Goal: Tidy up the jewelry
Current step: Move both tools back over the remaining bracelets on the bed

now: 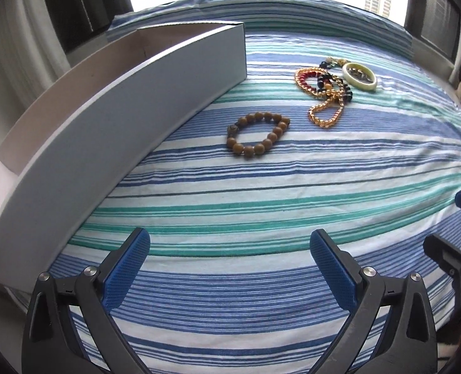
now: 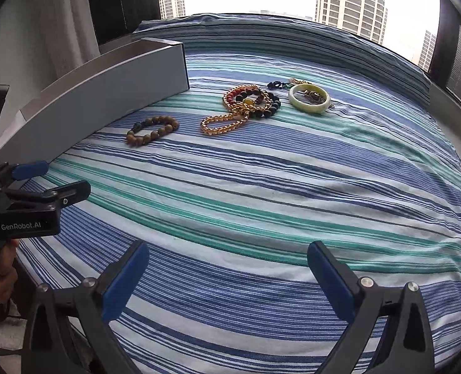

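Wooden brown bead bracelet [image 1: 256, 135] lies on the striped bedsheet [image 1: 261, 187] beside the long grey box [image 1: 121, 124], straight ahead of my left gripper [image 1: 230, 268], the nearer one; both it and the right gripper [image 2: 228, 275] gape wide, empty.

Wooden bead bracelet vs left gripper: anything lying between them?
Nothing. In the left wrist view only bare striped bedsheet separates the left gripper from the wooden bead bracelet.

- Striped bedsheet [image 2: 261, 193] in blue, white and teal, spread across the foreground.
- Tower blocks [image 2: 352, 0] beyond the far window.
- Pale curtain [image 2: 43, 40], far left.
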`<state>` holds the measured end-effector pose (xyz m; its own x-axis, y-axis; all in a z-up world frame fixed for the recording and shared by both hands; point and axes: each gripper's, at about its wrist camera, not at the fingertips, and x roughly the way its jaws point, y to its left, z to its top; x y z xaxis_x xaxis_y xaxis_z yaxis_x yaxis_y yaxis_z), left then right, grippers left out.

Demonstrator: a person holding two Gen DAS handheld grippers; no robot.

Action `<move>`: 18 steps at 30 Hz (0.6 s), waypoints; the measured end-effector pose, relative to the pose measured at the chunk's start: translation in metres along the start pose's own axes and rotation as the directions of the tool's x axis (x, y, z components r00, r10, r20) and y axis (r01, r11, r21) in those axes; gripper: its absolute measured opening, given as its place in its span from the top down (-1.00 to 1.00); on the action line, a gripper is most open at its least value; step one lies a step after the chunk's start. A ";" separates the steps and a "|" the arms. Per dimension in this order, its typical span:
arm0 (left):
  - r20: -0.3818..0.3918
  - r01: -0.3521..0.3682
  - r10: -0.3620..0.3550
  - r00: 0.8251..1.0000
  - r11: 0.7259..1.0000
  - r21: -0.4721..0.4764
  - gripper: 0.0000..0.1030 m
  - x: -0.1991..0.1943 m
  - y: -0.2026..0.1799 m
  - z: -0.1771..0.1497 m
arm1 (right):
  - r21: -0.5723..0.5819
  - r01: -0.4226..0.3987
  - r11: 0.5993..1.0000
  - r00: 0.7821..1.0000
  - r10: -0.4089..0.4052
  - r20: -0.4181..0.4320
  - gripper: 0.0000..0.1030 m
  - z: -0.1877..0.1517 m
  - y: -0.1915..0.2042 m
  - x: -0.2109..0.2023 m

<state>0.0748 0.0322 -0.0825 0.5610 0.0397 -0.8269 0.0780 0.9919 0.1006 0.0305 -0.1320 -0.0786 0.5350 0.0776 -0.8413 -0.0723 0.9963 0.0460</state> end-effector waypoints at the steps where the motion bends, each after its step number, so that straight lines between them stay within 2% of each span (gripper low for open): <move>1: 0.003 -0.009 0.009 1.000 1.000 0.009 -0.99 0.000 -0.001 0.000 | 0.031 -0.010 0.999 1.000 0.010 -0.004 -1.00 0.001 -0.004 0.000; 3: 0.009 -0.011 0.011 1.000 1.000 0.020 -0.99 -0.001 -0.003 0.001 | 0.068 -0.014 0.998 1.000 0.016 -0.018 -1.00 0.004 -0.009 0.002; 9: -0.004 0.011 -0.011 1.000 1.000 0.023 -0.99 0.003 -0.005 0.001 | 0.039 0.035 0.999 0.999 -0.035 -0.022 -1.00 0.008 -0.007 0.003; 15: -0.039 0.100 -0.101 0.994 0.995 -0.018 -0.99 0.013 0.002 0.002 | 0.009 0.091 0.996 0.996 -0.091 -0.018 -1.00 0.009 -0.003 0.006; 18: -0.076 0.130 -0.134 0.988 0.990 -0.049 -0.98 0.027 0.013 0.005 | 0.007 0.085 0.996 0.996 -0.085 -0.025 -1.00 0.011 -0.002 0.009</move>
<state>0.0948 0.0451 -0.1004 0.4815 -0.0841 -0.8724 0.1098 0.9933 -0.0352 0.0448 -0.1333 -0.0808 0.5183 -0.0081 -0.8552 -0.0203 0.9996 -0.0218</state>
